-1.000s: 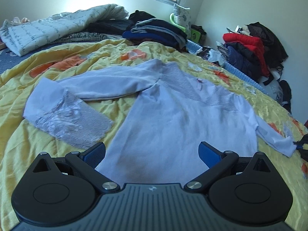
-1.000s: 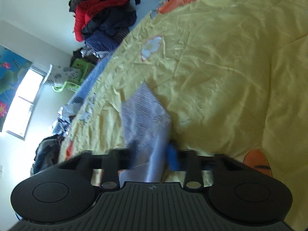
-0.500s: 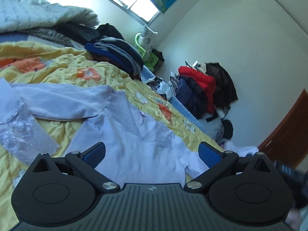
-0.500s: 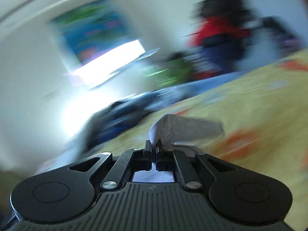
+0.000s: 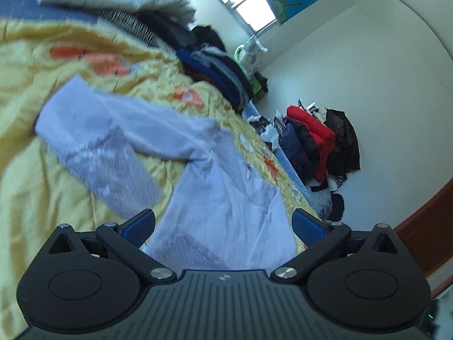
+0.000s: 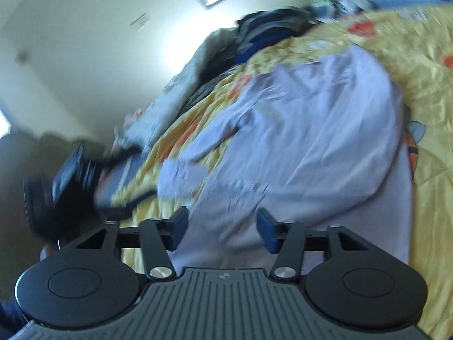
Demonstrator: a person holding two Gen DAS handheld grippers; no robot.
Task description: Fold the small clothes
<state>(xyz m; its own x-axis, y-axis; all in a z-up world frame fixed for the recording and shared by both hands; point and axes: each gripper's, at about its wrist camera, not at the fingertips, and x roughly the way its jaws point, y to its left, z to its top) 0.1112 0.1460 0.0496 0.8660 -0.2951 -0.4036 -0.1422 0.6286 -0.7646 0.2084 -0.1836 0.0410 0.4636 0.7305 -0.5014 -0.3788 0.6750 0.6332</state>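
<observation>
Mid-fold on a small pale lavender top [image 5: 226, 198], spread flat on the yellow bedspread [image 5: 25, 187] near the front edge of the bed. Looks like the right sleeve fold just got dropped: right gripper [image 6: 222, 231] with jaws freshly opened, nothing pinched between them, just hovering over the shirt body [image 6: 311, 147]. Left gripper [image 5: 223, 228] spread wide too, empty, parked above the near hem. Left sleeve [image 5: 93, 138] flopped out far-left, lacy grey cuff showing, not folded in yet. Probably next up: grabbing that cuff and bringing it across the chest, low approach needed so only one layer gets pinched. Fabric thin, soft, a bit wrinkled, lace panel at the yoke. Pretty blurry on the right view though, so hard to say how neat the fold is.
</observation>
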